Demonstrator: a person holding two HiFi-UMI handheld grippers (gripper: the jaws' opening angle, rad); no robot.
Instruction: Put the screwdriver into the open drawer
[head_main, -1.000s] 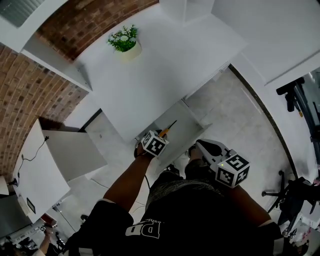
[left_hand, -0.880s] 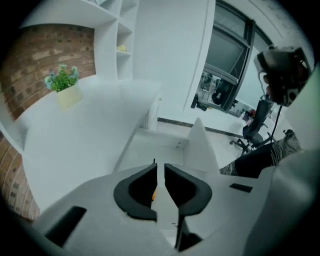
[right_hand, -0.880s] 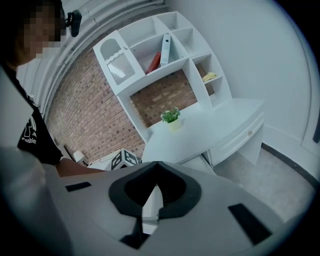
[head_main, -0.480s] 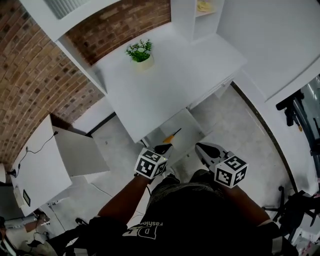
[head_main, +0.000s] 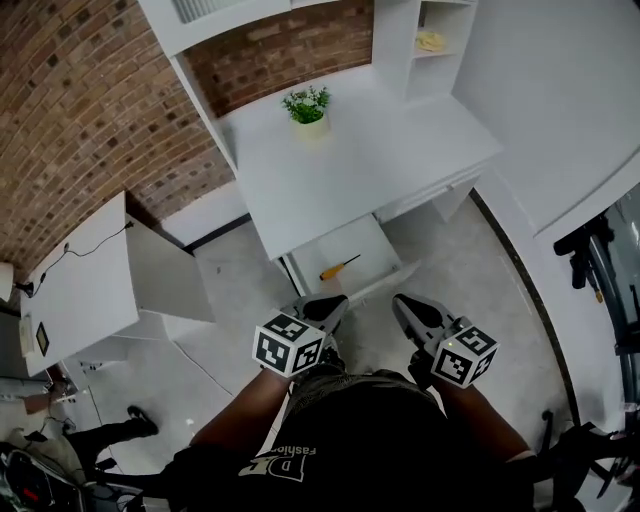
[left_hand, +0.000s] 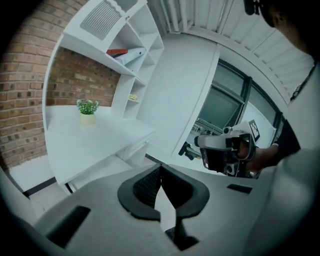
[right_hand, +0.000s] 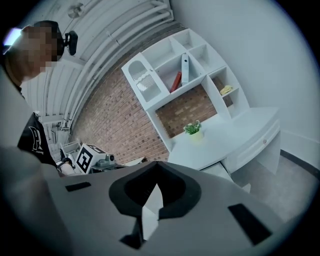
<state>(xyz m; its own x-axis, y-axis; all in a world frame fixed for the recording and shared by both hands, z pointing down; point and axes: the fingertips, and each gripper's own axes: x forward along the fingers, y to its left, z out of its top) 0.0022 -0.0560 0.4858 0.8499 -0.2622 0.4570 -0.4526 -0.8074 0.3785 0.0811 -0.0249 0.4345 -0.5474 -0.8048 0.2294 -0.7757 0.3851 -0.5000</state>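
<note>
Screwdriver (head_main: 340, 267) lies flat in open drawer (head_main: 365, 240), orange handle at end nearer me, drawer pulled out below white desk (head_main: 350, 170). Task looks done. My left gripper (head_main: 328, 306) pressed together, nothing between jaws. My right gripper (head_main: 404, 306) likewise closed, empty. Both hang near my body, just short of drawer front. Judgement: best hold both clear, no swing toward drawer edge, no nudge of tool. Potted plant (head_main: 308, 106) on desk, well apart.
</note>
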